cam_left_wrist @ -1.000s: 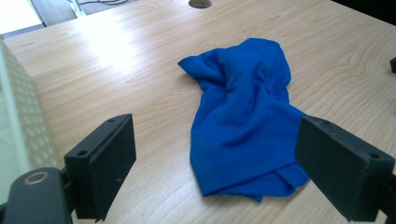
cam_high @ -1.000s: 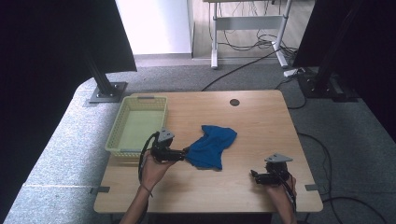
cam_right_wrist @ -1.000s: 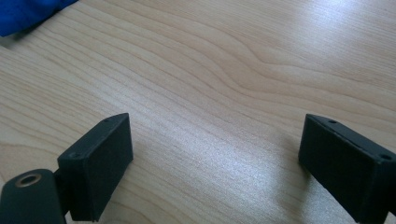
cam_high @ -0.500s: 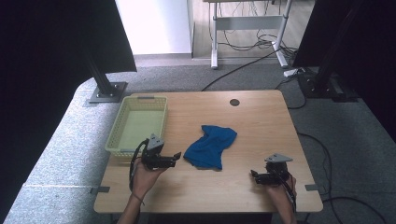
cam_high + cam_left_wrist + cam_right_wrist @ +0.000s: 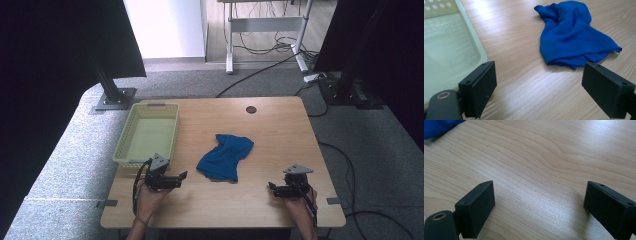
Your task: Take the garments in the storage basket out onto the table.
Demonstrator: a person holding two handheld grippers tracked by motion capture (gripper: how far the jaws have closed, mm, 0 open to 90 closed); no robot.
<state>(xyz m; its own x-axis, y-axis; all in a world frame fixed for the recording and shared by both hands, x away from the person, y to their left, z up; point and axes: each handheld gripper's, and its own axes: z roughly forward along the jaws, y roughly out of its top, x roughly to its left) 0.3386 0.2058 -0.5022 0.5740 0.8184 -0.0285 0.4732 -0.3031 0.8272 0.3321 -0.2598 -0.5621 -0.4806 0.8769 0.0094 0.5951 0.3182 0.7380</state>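
Note:
A crumpled blue cloth [image 5: 226,156] lies on the wooden table [image 5: 280,130], near its middle. In the left gripper view the blue cloth [image 5: 571,35] sits ahead and to the right, beyond the wide-apart jaws. My left gripper [image 5: 183,176] rests open on the table just left of the cloth, with nothing between its jaws. My right gripper [image 5: 271,187] lies open near the front right edge, well apart from the cloth. A corner of the blue cloth [image 5: 439,127] shows at the top left of the right gripper view. A pale green basket [image 5: 127,150] stands at the left.
The basket [image 5: 461,25] is close on the left of my left gripper, its rim almost beside the jaw. A dark round hole [image 5: 251,109] marks the table's far side. Bare wood stretches between the two grippers and to the right of the cloth.
My left gripper has let go of the cloth's left edge and pulled back toward the front left. The cloth now lies loose. The right gripper has stayed put.

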